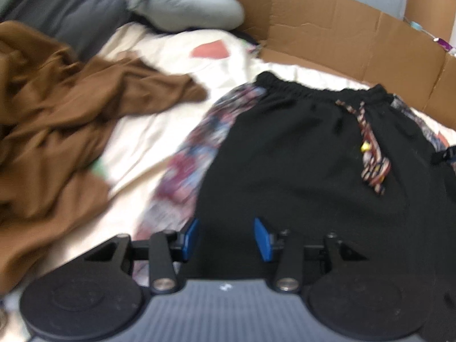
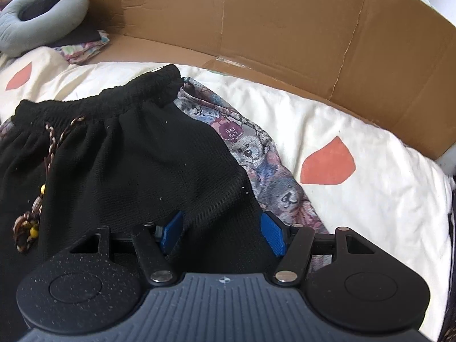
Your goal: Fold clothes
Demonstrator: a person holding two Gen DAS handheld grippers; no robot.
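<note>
A pair of black shorts (image 2: 119,154) with patterned side panels is laid flat on the bed (image 2: 356,131), waistband toward the cardboard (image 2: 285,28) at the far edge, drawstring (image 1: 370,148) lying on the front. No fold is seen in them yet, so this garment is judged spread out but unfolded. The left gripper (image 1: 226,239) is held over the shorts' left side, jaws apart, with nothing pinched. The right gripper (image 2: 223,232) is held over the right side, jaws wide; black fabric lies between them but is not clamped. A brown garment (image 1: 57,119) is left crumpled to the left, still to be folded.
</note>
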